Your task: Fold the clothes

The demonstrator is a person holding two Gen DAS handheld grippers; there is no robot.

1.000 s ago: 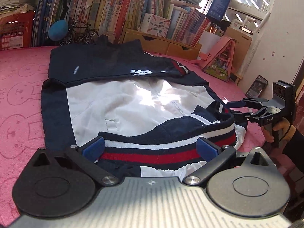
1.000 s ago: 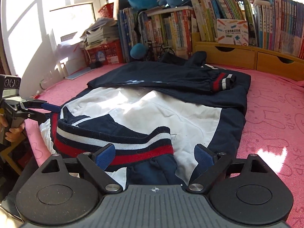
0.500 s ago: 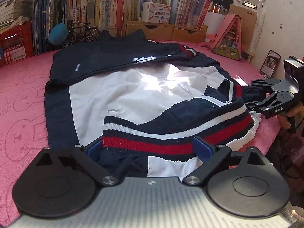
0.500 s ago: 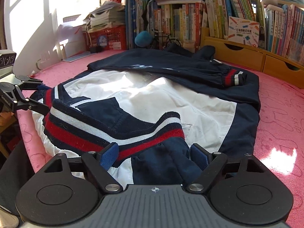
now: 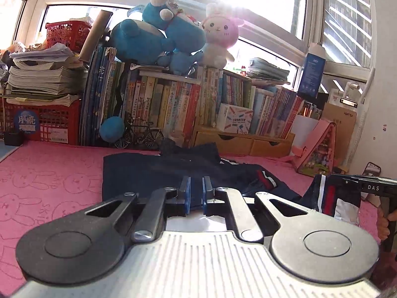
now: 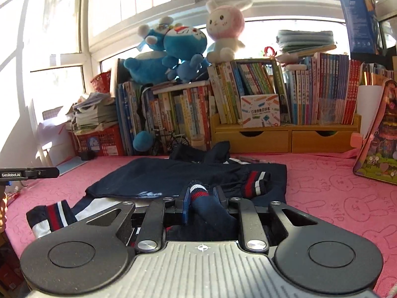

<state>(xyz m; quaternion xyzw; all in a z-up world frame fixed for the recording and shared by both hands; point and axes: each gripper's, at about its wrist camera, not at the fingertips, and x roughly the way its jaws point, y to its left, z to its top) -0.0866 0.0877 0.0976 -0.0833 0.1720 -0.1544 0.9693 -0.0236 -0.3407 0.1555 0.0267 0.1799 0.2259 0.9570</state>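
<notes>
Since a second ago both cameras have tipped up from the cloth toward the bookshelf [image 6: 248, 104], and both sets of jaws, wide apart then, have just been closing. Now my left gripper [image 5: 196, 193] is clamped on dark navy fabric, and my right gripper [image 6: 202, 200] pinches a bunched piece of the striped hem band [image 6: 198, 193]. So I hold the jacket [image 6: 173, 176] by its near hem, one gripper toward each side, while the rest of it lies spread on the pink worktop [image 6: 322, 186], its far part reaching toward the back edge by the books. A folded sleeve cuff [image 6: 256, 182] rests on the navy panel.

I judge this as the start of folding the hem up and over. To do it well I would lift both grippers evenly, keep the hem taut between them so the white lining does not sag, carry it toward the back edge, and lay it down square over the sleeves.
</notes>
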